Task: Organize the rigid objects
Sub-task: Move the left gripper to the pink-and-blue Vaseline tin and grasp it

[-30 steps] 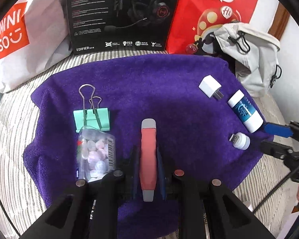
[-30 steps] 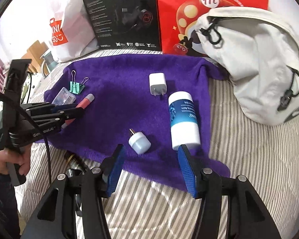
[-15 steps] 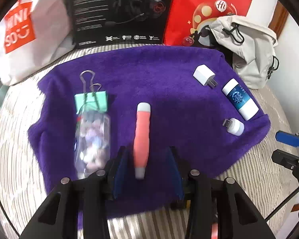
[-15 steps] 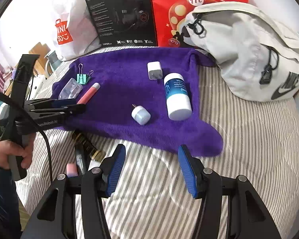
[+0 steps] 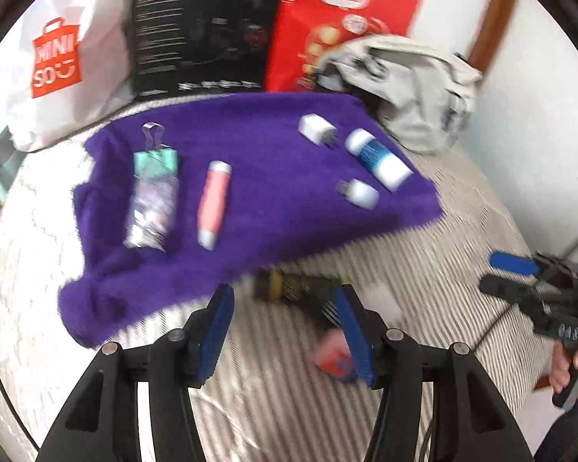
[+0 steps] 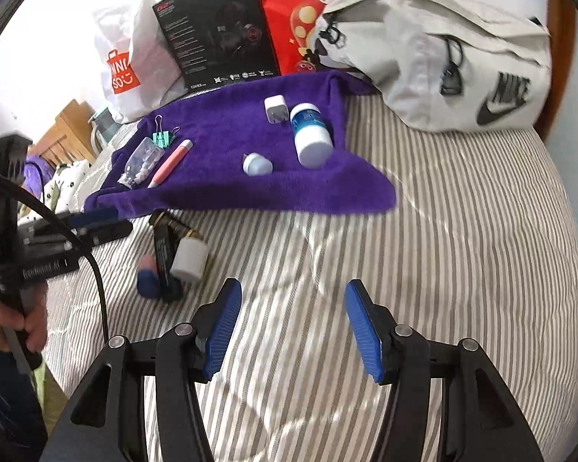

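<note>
Striped bedding (image 6: 462, 231). Nearest us, both the left gripper (image 5: 285, 327) and the right gripper (image 6: 293, 327) gape wide, holding nothing. Just beyond, three loose items (image 6: 173, 258) lie unsorted off the purple towel (image 6: 250, 188); farther on, six pieces (image 5: 214, 204) lie placed on it. We judge roughly two-thirds done.

pen (image 6: 170, 163) on towel (image 6: 227, 131), bottle (image 6: 311, 134) right

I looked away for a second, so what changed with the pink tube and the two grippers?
The left gripper let go of the pink tube with grey ends, left it on the purple towel, and pulled back open over the striped bedding. The right gripper also drew back, open. The other towel items kept their places.
</note>
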